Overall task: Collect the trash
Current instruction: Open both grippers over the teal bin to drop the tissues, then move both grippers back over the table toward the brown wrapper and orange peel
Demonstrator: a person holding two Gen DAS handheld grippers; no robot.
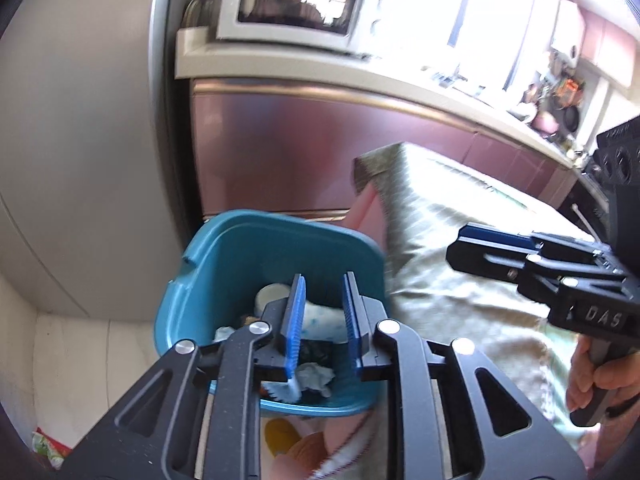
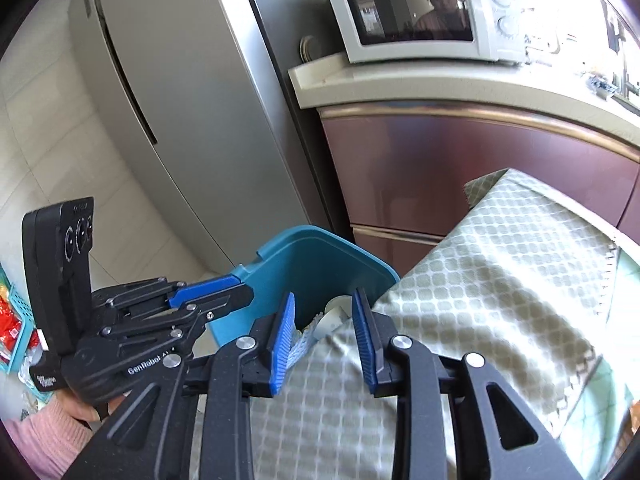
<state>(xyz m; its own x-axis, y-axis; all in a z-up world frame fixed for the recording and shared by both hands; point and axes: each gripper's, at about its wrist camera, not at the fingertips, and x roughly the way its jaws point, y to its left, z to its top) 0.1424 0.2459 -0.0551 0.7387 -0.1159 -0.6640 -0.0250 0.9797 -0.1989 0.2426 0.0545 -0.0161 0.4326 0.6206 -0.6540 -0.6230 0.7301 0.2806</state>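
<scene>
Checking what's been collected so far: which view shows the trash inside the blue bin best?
The left wrist view: it looks down into the blue bin at the trash. The right wrist view shows mostly the bin's wall and one white piece.

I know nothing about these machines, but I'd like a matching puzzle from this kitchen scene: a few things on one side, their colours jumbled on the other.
Things:
1. bin
2. microwave
3. cabinet
4. fridge

Colours:
A. silver-grey
B. teal
C. reddish-purple
D. white

Pairs: 1-B, 2-D, 3-C, 4-A
</scene>
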